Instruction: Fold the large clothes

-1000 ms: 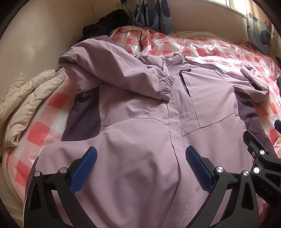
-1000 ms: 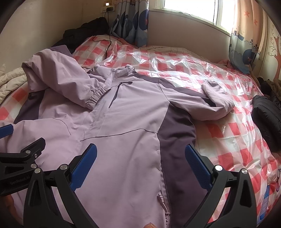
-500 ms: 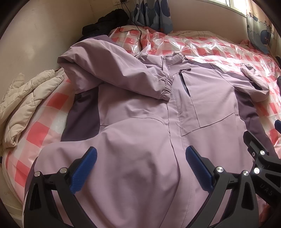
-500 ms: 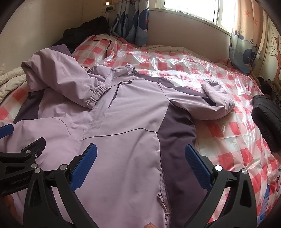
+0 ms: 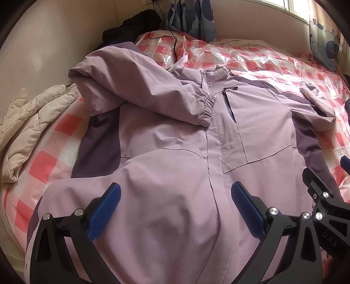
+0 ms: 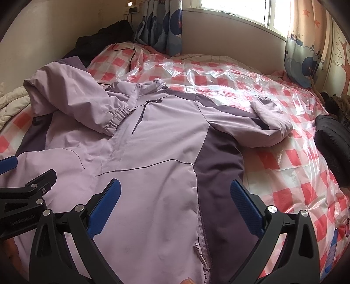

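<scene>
Lilac fabric with darker purple side panels made up the jacket [image 5: 175, 153], which lay front-up and spread across the bed [image 6: 284, 166], collar toward the far wall and hem toward the cameras. One sleeve [image 5: 140, 87] was folded inward across the chest, with its elastic cuff [image 5: 205, 109] resting just beside the front zipper line. The other sleeve [image 6: 269, 118] lay out to the side on the bedcover and was bent back on itself. A chest pocket zipper [image 6: 140, 115] showed near the collar. The left gripper [image 5: 175, 209] hovered above the lower front of the jacket with its blue pads [image 5: 105, 212] spread wide and nothing between them. The right gripper [image 6: 175, 207] was likewise spread wide and empty, positioned over the lower part of the jacket near the dark side panel [image 6: 218, 157]. Each gripper appeared at the edge of the other's view (the two were side by side). The bedcover was a red-and-white check under a clear plastic sheet [image 6: 240, 87]. A cream quilted blanket [image 5: 28, 122] lay bunched at the left edge of the bed, and a black garment [image 6: 332, 142] lay at the right edge. Dark clothing [image 5: 135, 24] was heaped at the far corner, with a black cable [image 5: 172, 41] running down from the wall. Patterned curtains [image 6: 161, 24] hung beside the window [image 6: 236, 8].
</scene>
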### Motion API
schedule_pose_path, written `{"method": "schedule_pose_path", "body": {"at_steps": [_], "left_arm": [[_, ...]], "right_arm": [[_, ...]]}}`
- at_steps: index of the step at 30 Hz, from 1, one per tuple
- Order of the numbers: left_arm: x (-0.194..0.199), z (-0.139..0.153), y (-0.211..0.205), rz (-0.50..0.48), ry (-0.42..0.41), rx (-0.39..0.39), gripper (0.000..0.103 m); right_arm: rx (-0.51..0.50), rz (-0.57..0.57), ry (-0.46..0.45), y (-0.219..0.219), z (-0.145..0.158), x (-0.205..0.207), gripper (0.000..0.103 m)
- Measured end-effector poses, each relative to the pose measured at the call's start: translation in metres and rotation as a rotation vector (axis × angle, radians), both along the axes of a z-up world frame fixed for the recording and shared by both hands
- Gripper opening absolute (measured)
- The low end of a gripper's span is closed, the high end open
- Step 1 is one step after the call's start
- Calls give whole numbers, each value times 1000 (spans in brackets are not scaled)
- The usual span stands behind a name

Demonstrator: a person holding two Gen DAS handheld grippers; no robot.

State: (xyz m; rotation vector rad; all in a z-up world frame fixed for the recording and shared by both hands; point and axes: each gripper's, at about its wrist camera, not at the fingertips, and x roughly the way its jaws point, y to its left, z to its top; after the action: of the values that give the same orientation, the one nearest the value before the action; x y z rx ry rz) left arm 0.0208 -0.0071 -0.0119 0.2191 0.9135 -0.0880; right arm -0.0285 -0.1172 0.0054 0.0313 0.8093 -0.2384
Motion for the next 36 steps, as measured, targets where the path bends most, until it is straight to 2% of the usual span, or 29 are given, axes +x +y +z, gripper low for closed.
{"method": "schedule_pose_path", "body": {"at_steps": [30, 36], "left_arm": [[8, -2, -10, -6, 14, -15, 97], [9, -2, -11, -5, 8, -17, 97]], "right_arm": [[-15, 0, -1, -7, 6, 1, 97], [-1, 27, -23, -17, 16, 0, 97]]}}
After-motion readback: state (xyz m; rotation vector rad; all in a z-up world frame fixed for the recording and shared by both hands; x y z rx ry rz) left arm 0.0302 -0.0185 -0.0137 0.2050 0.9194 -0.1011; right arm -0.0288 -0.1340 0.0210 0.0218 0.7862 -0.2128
